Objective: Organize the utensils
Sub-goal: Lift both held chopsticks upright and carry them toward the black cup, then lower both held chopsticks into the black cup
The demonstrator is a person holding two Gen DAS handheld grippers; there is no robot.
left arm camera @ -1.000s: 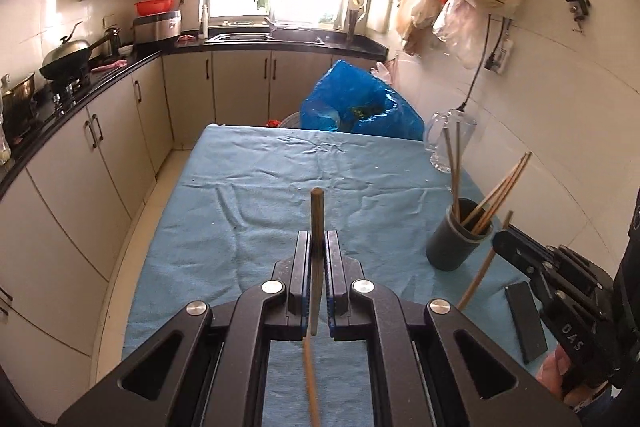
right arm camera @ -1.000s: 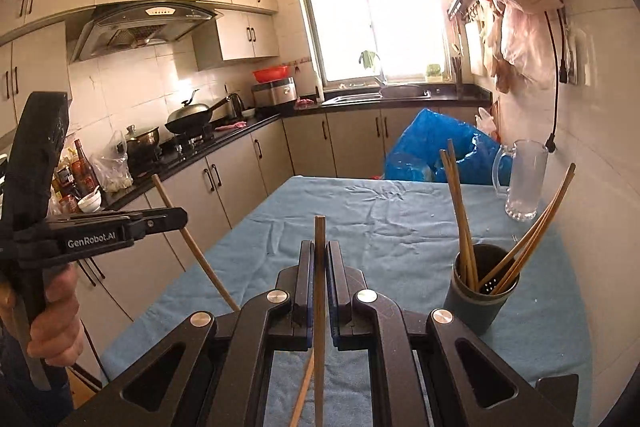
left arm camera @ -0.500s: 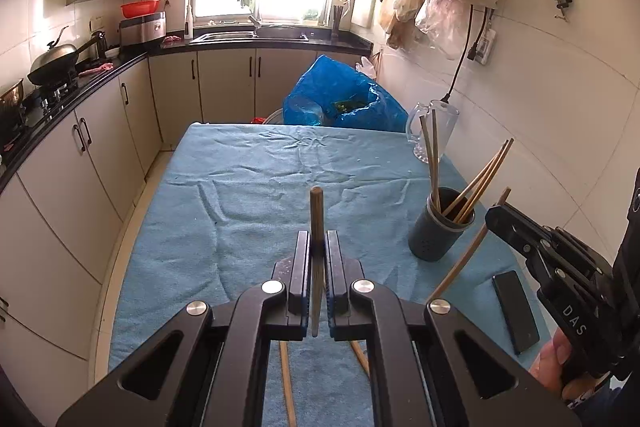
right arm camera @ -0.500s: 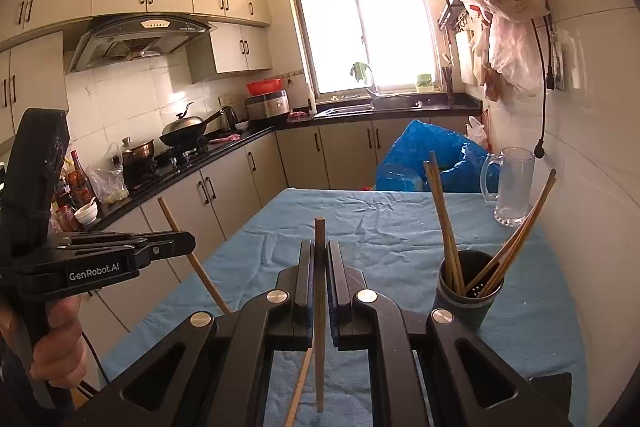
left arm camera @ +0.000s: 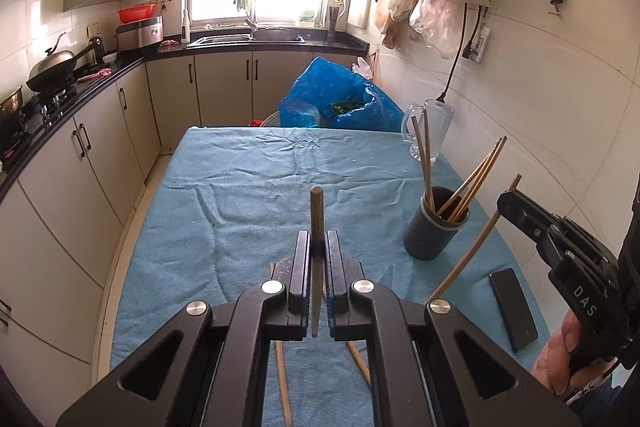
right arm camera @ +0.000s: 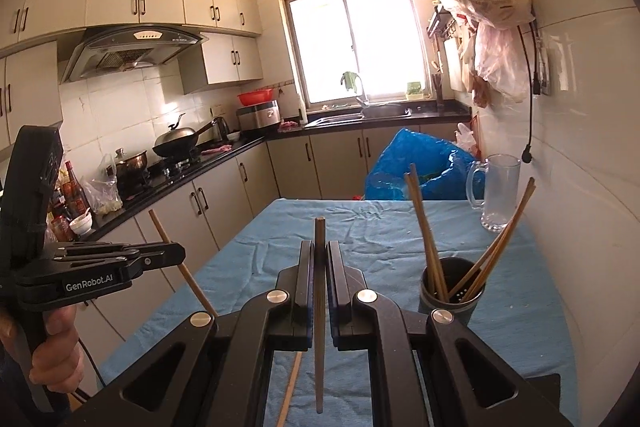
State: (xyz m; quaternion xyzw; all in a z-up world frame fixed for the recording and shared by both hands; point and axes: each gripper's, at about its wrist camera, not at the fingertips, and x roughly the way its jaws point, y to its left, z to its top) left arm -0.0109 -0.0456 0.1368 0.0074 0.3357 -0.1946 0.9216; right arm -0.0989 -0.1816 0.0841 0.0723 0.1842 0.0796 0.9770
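Observation:
My left gripper is shut on a wooden chopstick that stands upright between its pads, above the blue-clothed table. My right gripper is shut on another wooden chopstick, also upright. A dark round holder with several chopsticks stands at the table's right side; it also shows in the right wrist view. The right gripper shows at the right of the left wrist view, and the left gripper at the left of the right wrist view. Loose chopsticks lie on the cloth under my left gripper.
A black phone lies on the cloth near the right edge. A glass mug stands at the table's far right by the wall. A blue plastic bag sits beyond the far edge. Kitchen cabinets run along the left.
Both grippers have drawn back and up from the table with their chopsticks still held. The holder now sits farther off in both views.

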